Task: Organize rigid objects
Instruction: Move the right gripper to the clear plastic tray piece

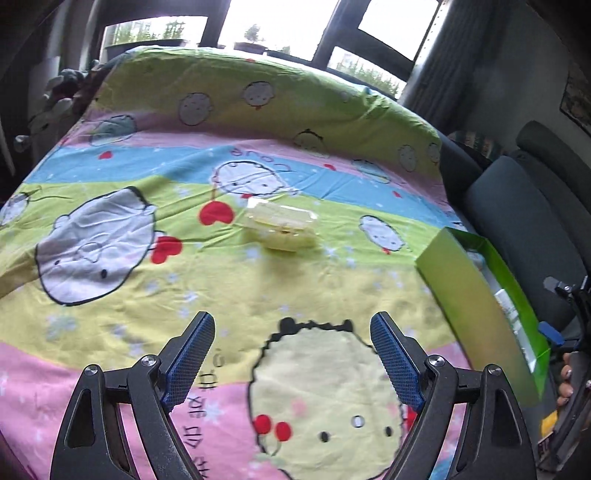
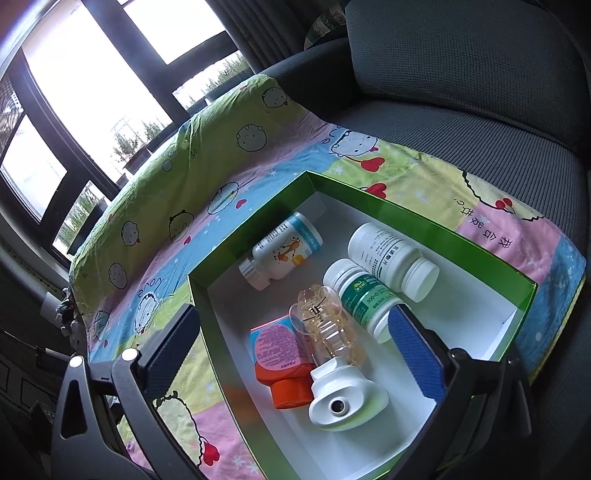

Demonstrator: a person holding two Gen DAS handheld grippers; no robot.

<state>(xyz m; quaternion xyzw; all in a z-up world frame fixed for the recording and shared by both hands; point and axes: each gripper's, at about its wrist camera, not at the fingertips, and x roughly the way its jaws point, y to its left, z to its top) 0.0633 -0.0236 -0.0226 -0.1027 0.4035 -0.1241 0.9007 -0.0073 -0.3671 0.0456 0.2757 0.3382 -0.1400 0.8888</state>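
Observation:
My left gripper (image 1: 291, 319) is open over the cartoon-print sheet (image 1: 147, 295) with nothing between its blue pads. Ahead of it a clear plastic clamshell box (image 1: 280, 225) lies on the sheet. The green box (image 1: 469, 306) stands to the right. My right gripper (image 2: 291, 312) is open and straddles the left wall of the green box (image 2: 424, 225), one finger outside and one inside. The box holds a giraffe-label bottle (image 2: 284, 251), a white bottle (image 2: 391, 254), a green-label bottle (image 2: 364, 295), an amber hair claw (image 2: 325, 325), an orange-capped bottle (image 2: 282, 358) and a white plastic device (image 2: 343, 402). Neither pad presses on them.
A dark grey seat cushion (image 2: 461, 92) borders the sheet on the right and shows as the cushion (image 1: 524, 221) beyond the box. Windows (image 1: 277, 22) run along the far side. A person's fingers (image 1: 565, 380) and part of the other gripper show at the right edge.

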